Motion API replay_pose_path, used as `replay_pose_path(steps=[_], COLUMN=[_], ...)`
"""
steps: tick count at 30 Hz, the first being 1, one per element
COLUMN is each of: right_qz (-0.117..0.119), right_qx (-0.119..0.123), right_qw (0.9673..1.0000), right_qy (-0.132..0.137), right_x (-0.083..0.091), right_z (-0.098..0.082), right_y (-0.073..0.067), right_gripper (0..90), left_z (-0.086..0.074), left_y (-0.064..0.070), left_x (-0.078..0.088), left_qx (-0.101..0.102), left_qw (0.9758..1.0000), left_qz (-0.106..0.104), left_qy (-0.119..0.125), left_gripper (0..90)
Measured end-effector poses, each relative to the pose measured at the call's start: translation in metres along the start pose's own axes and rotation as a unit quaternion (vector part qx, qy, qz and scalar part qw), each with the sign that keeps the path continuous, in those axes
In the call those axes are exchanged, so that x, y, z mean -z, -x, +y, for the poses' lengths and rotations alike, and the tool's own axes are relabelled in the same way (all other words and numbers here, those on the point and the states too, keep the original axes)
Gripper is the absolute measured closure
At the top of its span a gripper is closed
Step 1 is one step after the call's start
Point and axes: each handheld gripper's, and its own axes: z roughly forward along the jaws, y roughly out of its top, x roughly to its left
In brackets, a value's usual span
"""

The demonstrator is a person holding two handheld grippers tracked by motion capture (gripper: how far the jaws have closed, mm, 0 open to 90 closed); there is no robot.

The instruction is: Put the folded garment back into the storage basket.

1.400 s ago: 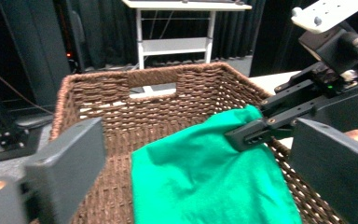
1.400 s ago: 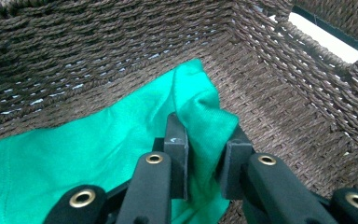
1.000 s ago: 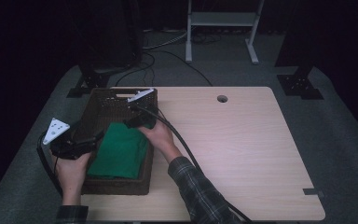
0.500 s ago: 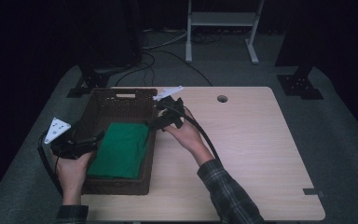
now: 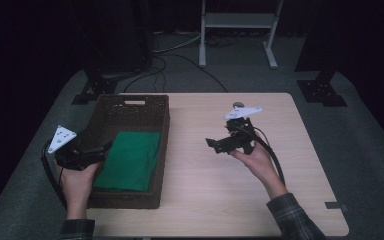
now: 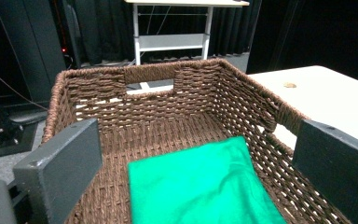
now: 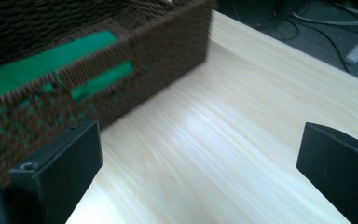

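Note:
A brown wicker basket (image 5: 132,101) stands on the left of the wooden table (image 5: 205,200). A folded green cloth (image 5: 130,160) lies flat in its near half. My left gripper (image 5: 106,148) rests at the basket's left rim, open, with the cloth (image 6: 200,186) and the basket's inside (image 6: 149,74) ahead of its empty jaws. My right gripper (image 5: 214,145) hovers over the middle of the table and points left toward the basket. Its jaws have just been opening and hold nothing. In the right gripper view (image 7: 200,158) the basket wall (image 7: 158,56) and cloth (image 7: 37,65) lie ahead over bare tabletop (image 7: 242,93).
A small round cable hole (image 5: 238,104) sits near the table's far edge. A dark tape mark (image 5: 334,205) is at the front right edge. Behind the table stand a white desk frame (image 5: 235,30), black stands (image 5: 322,92) and floor cables (image 5: 180,55).
My right gripper has left the basket, where it was over the green cloth, and moved right to the middle of the table, jaws wider. The left gripper has stayed at the rim.

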Motion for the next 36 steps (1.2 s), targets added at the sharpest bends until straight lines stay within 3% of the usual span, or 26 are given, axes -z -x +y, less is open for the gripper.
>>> replay_pose_path(steps=[9,15,21,27,33,36], right_qz=[-0.031,-0.042,-0.061,-0.068,-0.080,-0.103], right_qx=[-0.021,-0.034,-0.031,-0.046,-0.051,-0.041], right_qw=[0.9993,0.9981,0.9976,0.9966,0.9953,0.9933], right_qy=[0.005,0.029,0.013,-0.013,-0.018,-0.033], right_x=[0.055,0.080,0.088,0.090,0.097,0.097], right_z=[-0.055,-0.098,-0.145,-0.197,-0.222,-0.229], right_y=[0.025,0.038,0.042,0.061,0.073,0.075], right_gripper=[0.0,0.0,0.0,0.0,0.0,0.0], left_z=[0.000,0.000,-0.001,-0.001,-0.001,-0.001], left_y=[0.000,0.000,-0.001,0.001,0.002,0.002], left_x=[-0.001,-0.001,-0.001,-0.002,0.000,0.001], left_qx=[-0.002,-0.001,0.000,-0.005,-0.004,-0.003], left_qw=[1.0000,1.0000,1.0000,1.0000,0.9999,0.9998], left_qz=[0.000,0.001,0.002,0.001,-0.008,-0.010], left_qy=[-0.002,0.001,0.001,-0.003,0.008,0.014], left_gripper=[0.5,0.5,0.5,0.5,0.5,0.5])
